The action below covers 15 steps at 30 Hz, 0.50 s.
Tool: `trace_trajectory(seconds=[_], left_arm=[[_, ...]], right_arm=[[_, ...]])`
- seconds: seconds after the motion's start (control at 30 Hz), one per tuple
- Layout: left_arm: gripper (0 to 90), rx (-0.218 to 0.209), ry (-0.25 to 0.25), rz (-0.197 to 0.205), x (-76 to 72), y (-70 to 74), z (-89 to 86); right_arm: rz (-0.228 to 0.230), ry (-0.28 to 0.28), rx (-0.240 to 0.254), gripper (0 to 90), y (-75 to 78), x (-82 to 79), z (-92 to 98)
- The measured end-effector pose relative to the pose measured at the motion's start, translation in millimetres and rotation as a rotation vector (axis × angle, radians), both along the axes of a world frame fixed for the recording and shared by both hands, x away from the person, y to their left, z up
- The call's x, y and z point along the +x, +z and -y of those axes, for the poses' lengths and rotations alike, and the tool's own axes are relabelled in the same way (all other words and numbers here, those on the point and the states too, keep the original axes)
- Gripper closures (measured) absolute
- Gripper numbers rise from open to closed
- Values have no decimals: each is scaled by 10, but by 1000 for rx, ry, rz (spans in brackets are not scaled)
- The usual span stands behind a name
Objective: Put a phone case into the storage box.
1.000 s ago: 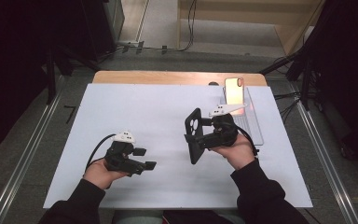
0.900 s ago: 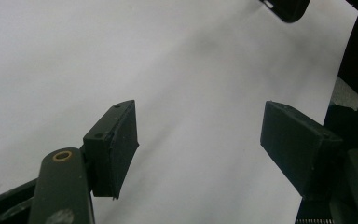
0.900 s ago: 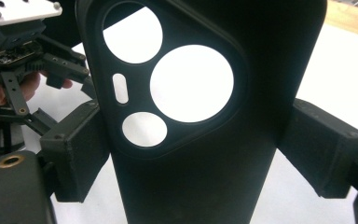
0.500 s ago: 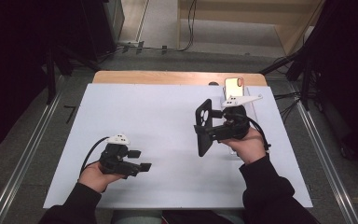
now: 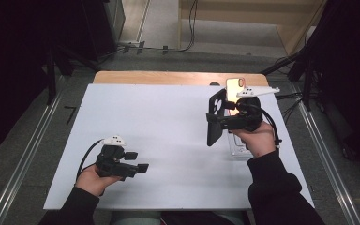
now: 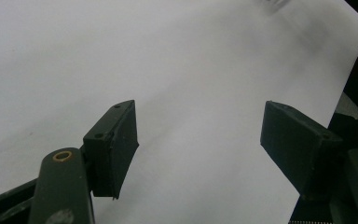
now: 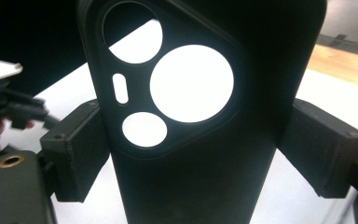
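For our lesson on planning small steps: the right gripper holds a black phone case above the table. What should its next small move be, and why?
Probably carry the phone case toward the phone standing behind it. The right gripper clamps the case by its edges, lifted off the table, and the left gripper is open and idle.

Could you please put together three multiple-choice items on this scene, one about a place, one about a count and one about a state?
1. Where is the black phone case?
A. flat on the white sheet
B. between the right hand-held gripper's jaws
C. in the left hand-held gripper

2. How many round cutouts does the case have?
A. one
B. three
C. five

3. How is the left hand-held gripper?
A. open with nothing in it
B. shut on a phone
C. shut on the case

Answers: B, both pads press its edges; B, three circles beside one slot; A, its jaws stand apart over the white sheet.
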<state>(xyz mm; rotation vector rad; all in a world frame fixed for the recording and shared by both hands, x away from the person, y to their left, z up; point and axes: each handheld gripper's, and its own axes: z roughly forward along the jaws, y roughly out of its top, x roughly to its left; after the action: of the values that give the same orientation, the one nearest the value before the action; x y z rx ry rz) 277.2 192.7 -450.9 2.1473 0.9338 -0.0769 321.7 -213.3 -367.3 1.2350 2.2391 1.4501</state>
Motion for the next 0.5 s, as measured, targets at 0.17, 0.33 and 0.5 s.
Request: trace_trajectory(seconds=[0.17,0.33,0.5], left_arm=[[276,-20,8,-1,-20,8,-38],[276,-11,12,-4,-38,-6,-48],[276,-19,19,-7,-43,-9,-66]], right_arm=[[11,-64,1,118,24,41,127],[30,-123,-14,119,57,89,233],[37,-190,-22,119,61,117,349]])
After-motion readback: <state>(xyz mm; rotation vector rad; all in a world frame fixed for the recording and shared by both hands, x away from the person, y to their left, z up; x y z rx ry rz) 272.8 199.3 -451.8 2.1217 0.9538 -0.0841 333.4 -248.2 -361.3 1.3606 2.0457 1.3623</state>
